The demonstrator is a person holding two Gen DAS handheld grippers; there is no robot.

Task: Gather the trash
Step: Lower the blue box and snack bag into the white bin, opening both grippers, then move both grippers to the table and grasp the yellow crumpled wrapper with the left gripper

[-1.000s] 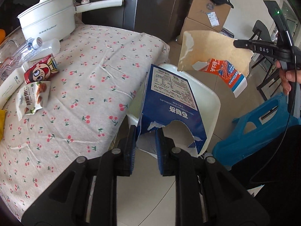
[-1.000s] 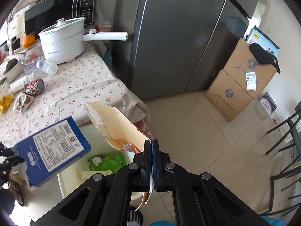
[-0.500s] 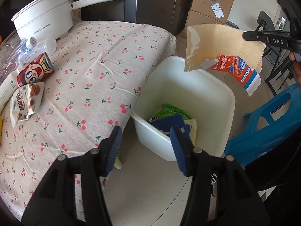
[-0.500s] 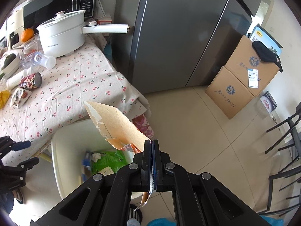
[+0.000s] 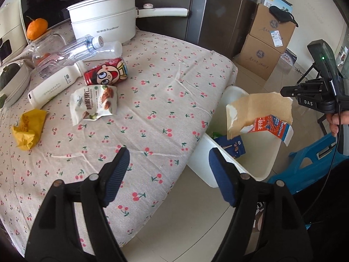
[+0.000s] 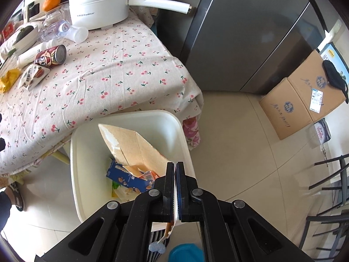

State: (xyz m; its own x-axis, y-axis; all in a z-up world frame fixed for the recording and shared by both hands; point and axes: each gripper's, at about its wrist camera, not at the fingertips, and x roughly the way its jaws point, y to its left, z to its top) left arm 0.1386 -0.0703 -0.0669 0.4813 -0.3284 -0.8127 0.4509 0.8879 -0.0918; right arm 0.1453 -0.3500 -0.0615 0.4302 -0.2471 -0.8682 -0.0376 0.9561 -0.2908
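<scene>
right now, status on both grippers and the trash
Left gripper open, empty, over table edge. Right gripper shut on torn carton, held above white bin. Nothing blocking the drop.

A counter draped in a beige cherry-print cloth is filling the left and centre of the left wrist view, its cloth hanging over the edge at right. Behind it, a dark steel refrigerator is standing tall across the upper middle of the right wrist view, catching soft daylight reflections. A microwave is sitting at the upper left. Glossy cream floor tiles are spreading over the right half. Two stacked cardboard boxes are resting against the wall at upper right. Black chair frames are showing at the far right edge, and a blue plastic stool is standing at lower right.
</scene>
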